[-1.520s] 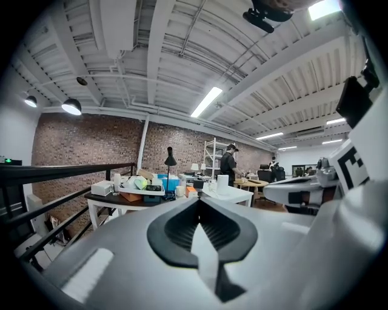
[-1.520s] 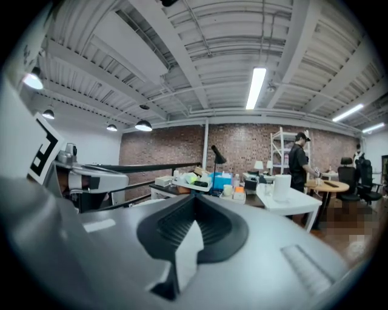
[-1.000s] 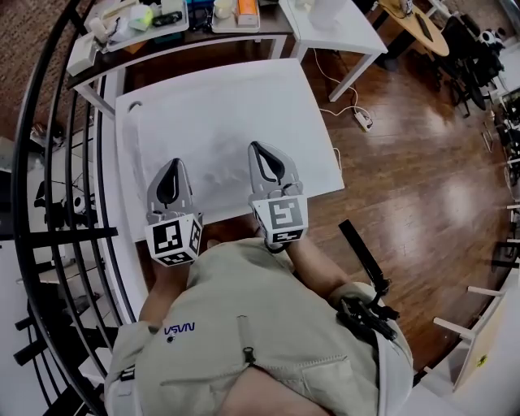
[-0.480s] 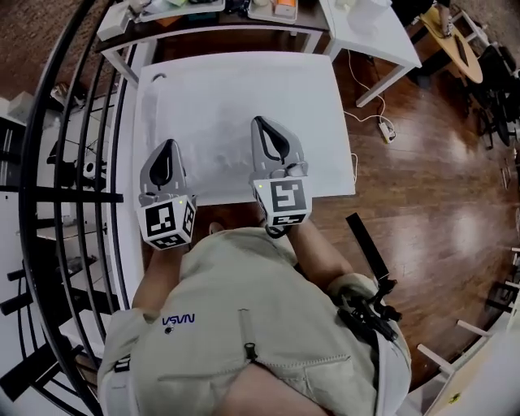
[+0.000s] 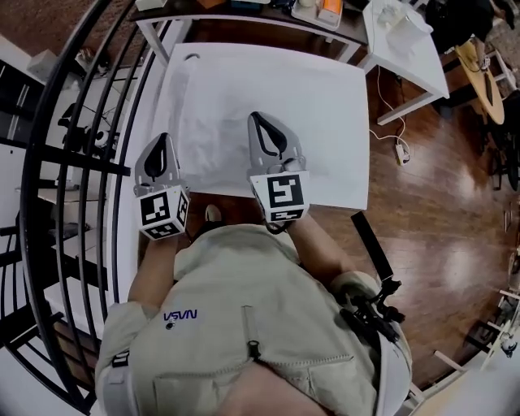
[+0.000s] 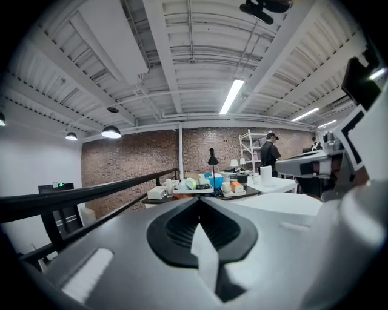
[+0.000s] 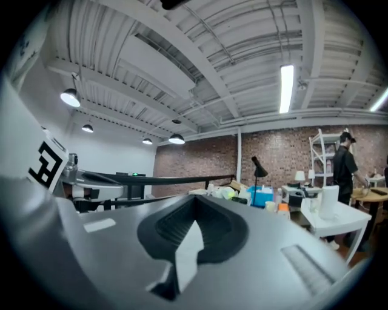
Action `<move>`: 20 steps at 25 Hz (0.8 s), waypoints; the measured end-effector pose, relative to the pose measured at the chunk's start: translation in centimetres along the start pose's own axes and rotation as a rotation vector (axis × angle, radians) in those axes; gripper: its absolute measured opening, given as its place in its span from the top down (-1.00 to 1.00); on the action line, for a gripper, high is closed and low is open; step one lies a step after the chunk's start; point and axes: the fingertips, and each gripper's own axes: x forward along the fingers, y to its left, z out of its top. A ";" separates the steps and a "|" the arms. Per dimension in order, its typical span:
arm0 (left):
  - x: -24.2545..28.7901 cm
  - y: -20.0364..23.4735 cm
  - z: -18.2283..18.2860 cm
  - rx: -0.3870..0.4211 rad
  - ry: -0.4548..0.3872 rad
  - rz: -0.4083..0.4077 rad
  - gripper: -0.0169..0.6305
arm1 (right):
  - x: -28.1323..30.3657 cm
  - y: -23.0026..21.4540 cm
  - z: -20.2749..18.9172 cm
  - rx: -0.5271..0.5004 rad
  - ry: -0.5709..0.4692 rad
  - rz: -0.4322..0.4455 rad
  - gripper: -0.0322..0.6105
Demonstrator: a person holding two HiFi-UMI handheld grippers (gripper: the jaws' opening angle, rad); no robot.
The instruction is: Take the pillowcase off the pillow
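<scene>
A white pillow in its pillowcase point(image 5: 219, 106) lies flat on the white table point(image 5: 341, 81), hard to tell apart from the tabletop. My left gripper point(image 5: 162, 136) is shut and hangs over the table's left edge, beside the pillow. My right gripper point(image 5: 253, 115) is shut too, above the near half of the pillow, holding nothing. In the left gripper view the left gripper point(image 6: 199, 200) points level at the far desks, its jaws together and bare. The right gripper view shows the right gripper point(image 7: 195, 197) the same way.
A black railing point(image 5: 81, 122) curves along the left. A dark cluttered desk point(image 5: 268, 12) stands behind the table, a white side table point(image 5: 406, 41) at the back right. A power strip point(image 5: 400, 150) lies on the wooden floor. A person point(image 6: 268, 151) stands at distant shelves.
Both grippers have slid left across the table, still shut and empty. The left one has gone from over the tabletop to its left edge. The head view has swung with them.
</scene>
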 end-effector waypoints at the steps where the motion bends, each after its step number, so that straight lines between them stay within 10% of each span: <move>1: 0.2 0.8 -0.3 -0.002 0.009 -0.005 0.94 | 0.6 0.9 0.1 -0.004 0.006 0.005 0.89; 17: 4.9 7.1 -10.1 -0.046 0.180 -0.228 0.93 | 9.1 10.8 -6.1 -0.098 0.252 0.004 0.89; 20: 5.1 6.2 -13.1 -0.093 0.258 -0.305 0.74 | 9.6 12.2 -8.7 -0.084 0.354 0.044 0.60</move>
